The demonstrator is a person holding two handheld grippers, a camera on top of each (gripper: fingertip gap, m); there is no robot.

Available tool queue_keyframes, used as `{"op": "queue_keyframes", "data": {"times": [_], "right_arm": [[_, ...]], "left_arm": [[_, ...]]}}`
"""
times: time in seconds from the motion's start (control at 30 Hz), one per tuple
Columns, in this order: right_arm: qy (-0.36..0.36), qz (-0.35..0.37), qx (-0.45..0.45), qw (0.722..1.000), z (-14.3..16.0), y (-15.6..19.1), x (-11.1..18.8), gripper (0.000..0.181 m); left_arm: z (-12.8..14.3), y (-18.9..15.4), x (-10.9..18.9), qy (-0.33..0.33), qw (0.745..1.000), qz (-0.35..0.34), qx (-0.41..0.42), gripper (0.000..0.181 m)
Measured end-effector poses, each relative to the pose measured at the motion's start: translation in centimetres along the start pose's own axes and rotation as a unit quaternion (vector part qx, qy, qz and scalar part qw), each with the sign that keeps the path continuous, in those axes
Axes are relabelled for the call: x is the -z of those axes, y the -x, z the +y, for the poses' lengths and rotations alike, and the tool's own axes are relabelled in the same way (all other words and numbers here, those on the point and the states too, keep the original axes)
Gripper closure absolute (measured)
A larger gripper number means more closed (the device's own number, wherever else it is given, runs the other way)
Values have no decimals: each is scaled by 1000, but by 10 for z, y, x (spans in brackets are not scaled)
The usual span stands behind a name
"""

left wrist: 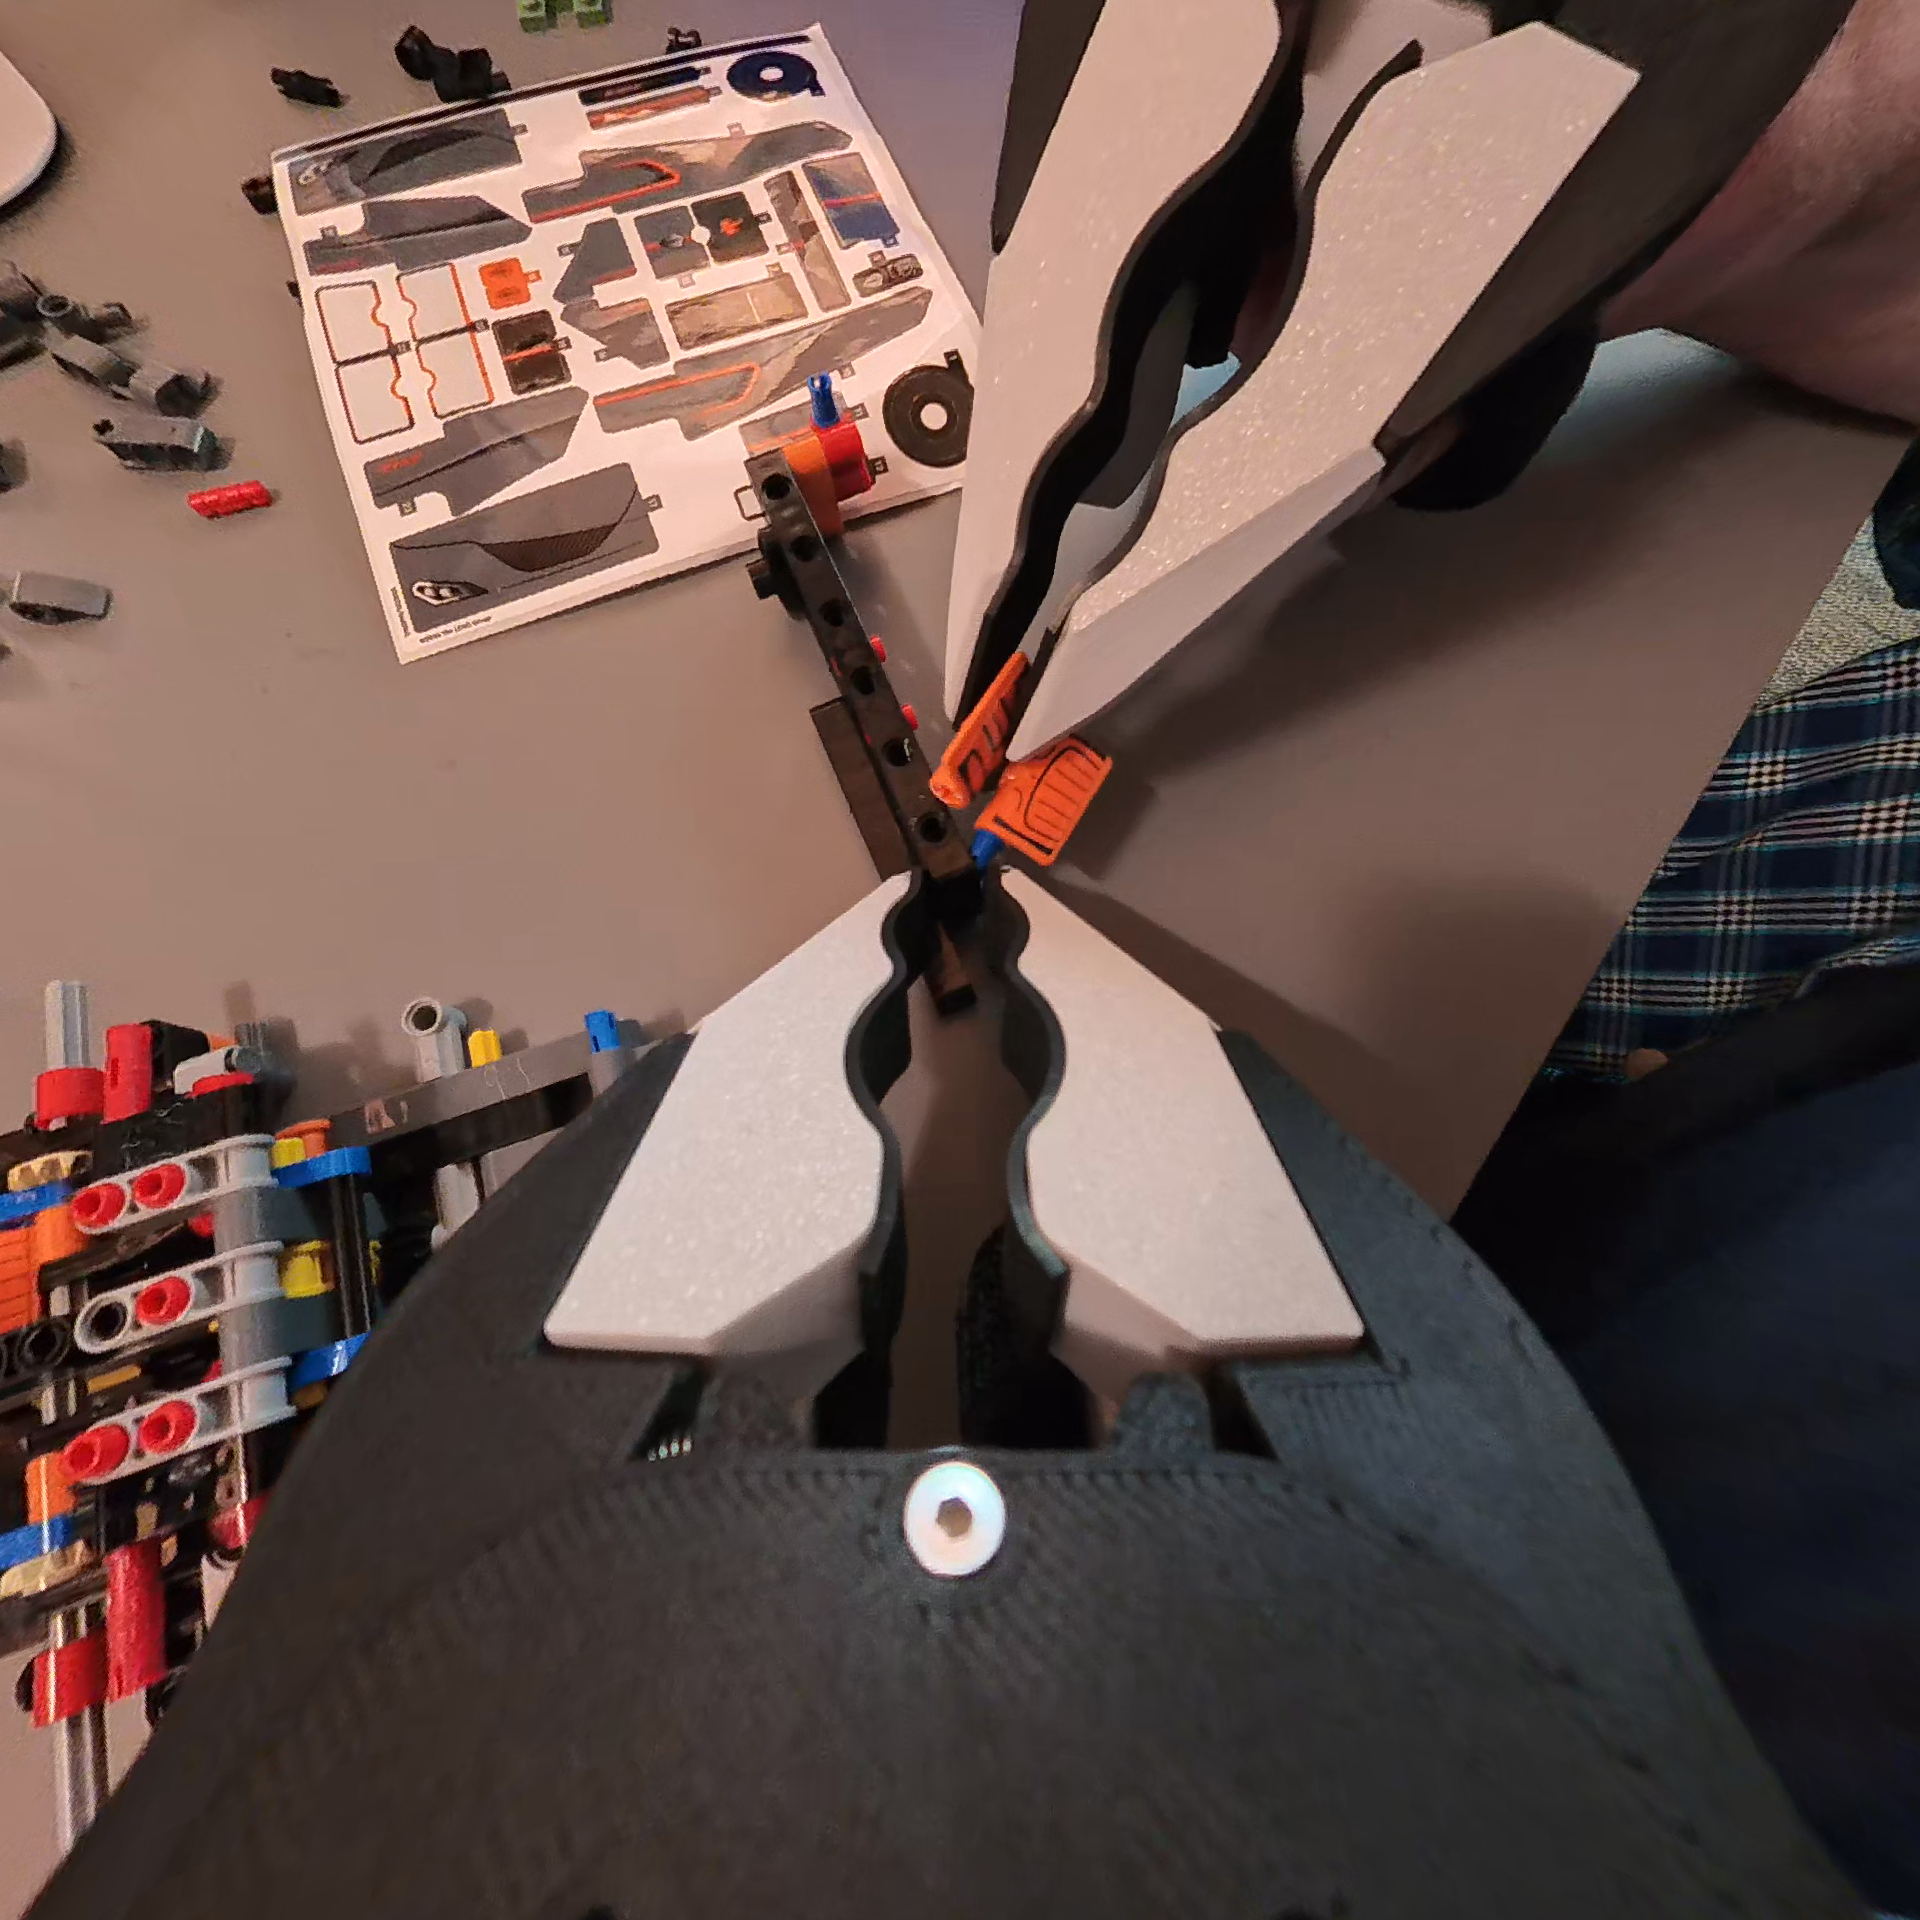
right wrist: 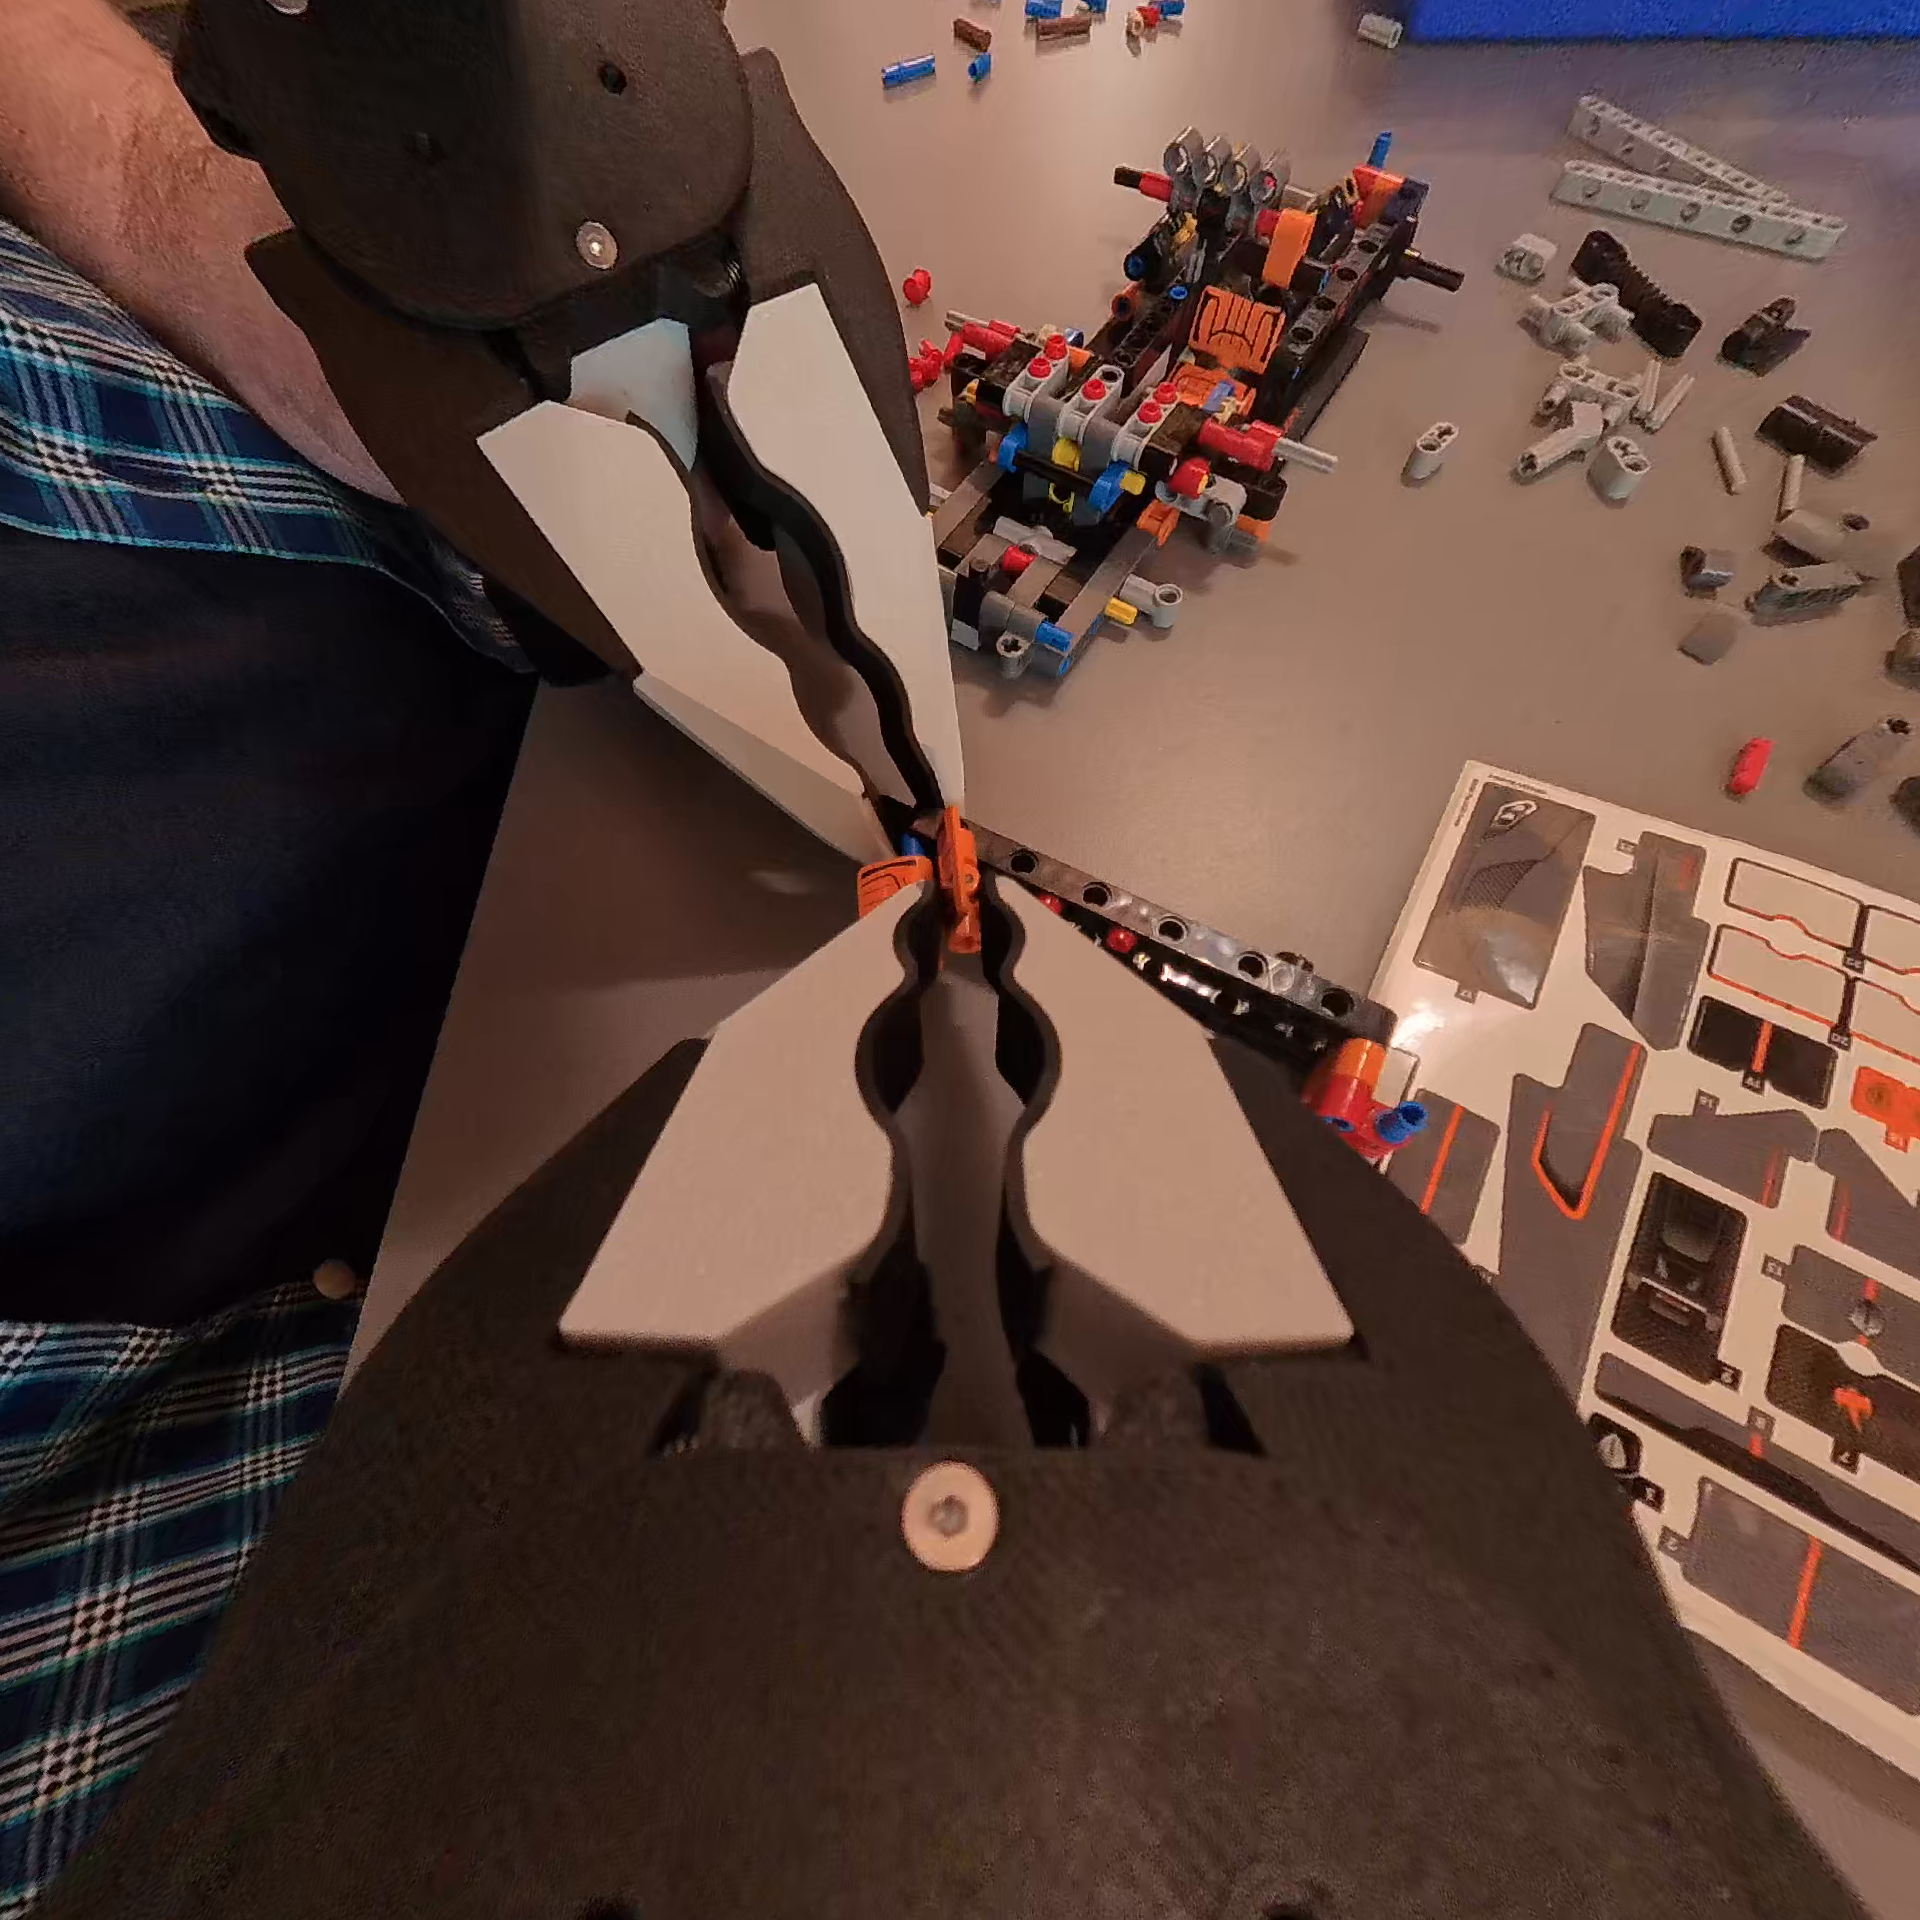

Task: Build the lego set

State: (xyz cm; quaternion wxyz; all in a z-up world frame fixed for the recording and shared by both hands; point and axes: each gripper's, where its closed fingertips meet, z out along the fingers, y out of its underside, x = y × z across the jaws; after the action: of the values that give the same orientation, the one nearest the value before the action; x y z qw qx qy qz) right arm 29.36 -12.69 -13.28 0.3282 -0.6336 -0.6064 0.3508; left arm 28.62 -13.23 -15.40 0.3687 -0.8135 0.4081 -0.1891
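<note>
My left gripper (left wrist: 956, 883) is shut on the near end of a long black beam with holes (left wrist: 842, 613). The beam reaches away over the grey table to a red, orange and blue cluster (left wrist: 831, 447). My right gripper (left wrist: 992, 717) comes in from the upper right, shut on a small orange piece (left wrist: 982, 740) held against the beam's near end. A second orange ribbed panel (left wrist: 1049, 800) sits beside it on a blue pin. In the right wrist view, the right gripper (right wrist: 951, 904) pinches the orange piece (right wrist: 956, 883), and the left gripper (right wrist: 920, 800) holds the beam (right wrist: 1174, 930).
A sticker sheet (left wrist: 623, 312) lies on the table beyond the beam and also shows in the right wrist view (right wrist: 1714, 1143). A partly built multicoloured chassis (right wrist: 1164, 416) stands farther off. Loose grey and black parts (right wrist: 1610, 416) are scattered around it. The person's plaid shirt (left wrist: 1766, 831) is at the table edge. Less than 4 cm separates the two grippers' tips.
</note>
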Motion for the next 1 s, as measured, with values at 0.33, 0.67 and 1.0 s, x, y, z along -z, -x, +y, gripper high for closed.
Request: {"op": "queue_keyframes", "data": {"times": [0.33, 0.67, 1.0], "right_arm": [[0, 34, -2, 999, -1, 0, 1, 177], [-5, 57, -8, 998, 0, 1, 0, 177], [-4, 137, -2, 991, 0, 1, 1, 177]], "left_arm": [[-1, 0, -1, 1, 1000, 1, 1, 171], [0, 1, -1, 1, 1000, 2, 1, 171], [-1, 3, -1, -1, 1000, 7, 19, 171]]}}
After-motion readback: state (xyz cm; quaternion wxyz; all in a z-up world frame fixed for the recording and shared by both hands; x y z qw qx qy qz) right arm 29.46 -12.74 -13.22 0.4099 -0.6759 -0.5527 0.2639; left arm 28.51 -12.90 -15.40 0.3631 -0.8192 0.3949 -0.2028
